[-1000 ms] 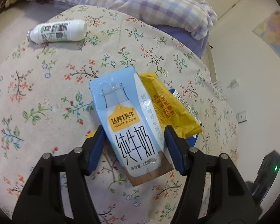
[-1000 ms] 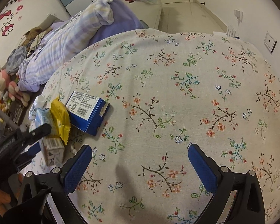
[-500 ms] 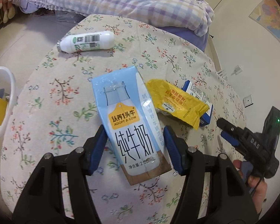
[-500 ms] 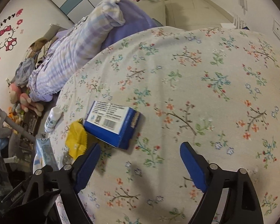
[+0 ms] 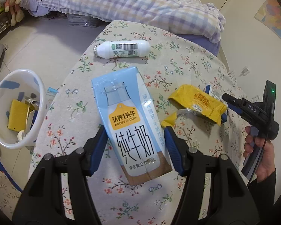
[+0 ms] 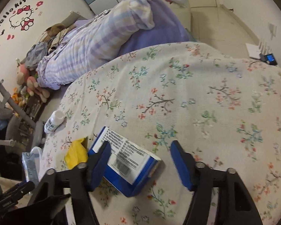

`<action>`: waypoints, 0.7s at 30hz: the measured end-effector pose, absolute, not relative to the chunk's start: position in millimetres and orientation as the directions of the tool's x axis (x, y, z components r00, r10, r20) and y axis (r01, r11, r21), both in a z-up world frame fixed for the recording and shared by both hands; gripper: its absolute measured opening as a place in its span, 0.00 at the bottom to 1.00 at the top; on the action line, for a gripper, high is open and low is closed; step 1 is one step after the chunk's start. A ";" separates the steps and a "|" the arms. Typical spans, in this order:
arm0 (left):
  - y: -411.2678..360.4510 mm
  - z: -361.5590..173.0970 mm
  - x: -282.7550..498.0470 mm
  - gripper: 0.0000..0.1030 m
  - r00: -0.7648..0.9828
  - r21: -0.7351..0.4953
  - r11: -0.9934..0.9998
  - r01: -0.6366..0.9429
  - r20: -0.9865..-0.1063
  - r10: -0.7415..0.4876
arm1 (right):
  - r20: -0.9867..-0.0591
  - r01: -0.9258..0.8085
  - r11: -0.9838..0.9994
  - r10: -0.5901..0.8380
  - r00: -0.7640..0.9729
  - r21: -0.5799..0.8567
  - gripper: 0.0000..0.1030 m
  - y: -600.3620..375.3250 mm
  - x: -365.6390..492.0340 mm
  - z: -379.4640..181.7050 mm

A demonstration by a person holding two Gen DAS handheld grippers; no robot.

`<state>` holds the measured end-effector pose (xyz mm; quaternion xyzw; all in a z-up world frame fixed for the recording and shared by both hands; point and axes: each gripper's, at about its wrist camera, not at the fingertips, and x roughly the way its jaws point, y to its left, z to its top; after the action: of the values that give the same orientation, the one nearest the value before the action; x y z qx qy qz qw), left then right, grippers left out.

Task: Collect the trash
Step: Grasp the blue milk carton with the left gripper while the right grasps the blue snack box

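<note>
My left gripper [image 5: 135, 146] is shut on a light blue milk carton [image 5: 127, 120] and holds it above the floral table. A white bin [image 5: 13, 108] with trash inside stands off the table's left edge. A white bottle [image 5: 121, 48] lies at the table's far side. A yellow wrapper [image 5: 196, 103] lies right of the carton, partly on a blue and white box [image 6: 125, 161]. My right gripper [image 6: 140, 161] is open, its fingers on either side of that box's near end. The wrapper [image 6: 75, 153] and bottle [image 6: 54, 121] also show in the right wrist view.
The round table carries a floral cloth [image 6: 196, 103]. A bed with a purple checked quilt [image 5: 131, 1] stands behind the table. Plush toys [image 6: 28, 80] sit on the floor by the wall. A small device [image 6: 269, 58] lies at the table's far right.
My left gripper has lifted the carton and moved back and left, bringing the bin into view. My right gripper has moved left toward the blue box, now between its fingers.
</note>
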<state>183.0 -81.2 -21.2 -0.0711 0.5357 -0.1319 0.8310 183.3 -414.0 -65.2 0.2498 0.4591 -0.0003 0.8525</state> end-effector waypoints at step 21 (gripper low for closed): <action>-59.6 -16.5 170.0 0.61 0.385 -0.253 0.956 0.148 -0.876 -0.291 | -0.756 0.170 0.876 0.275 0.594 0.452 0.81 -409.7 127.7 -41.3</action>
<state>170.0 -59.6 -16.5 -0.0663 0.5386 -0.1324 0.8294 127.7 -409.7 -41.3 0.2476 0.4496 0.0305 0.8577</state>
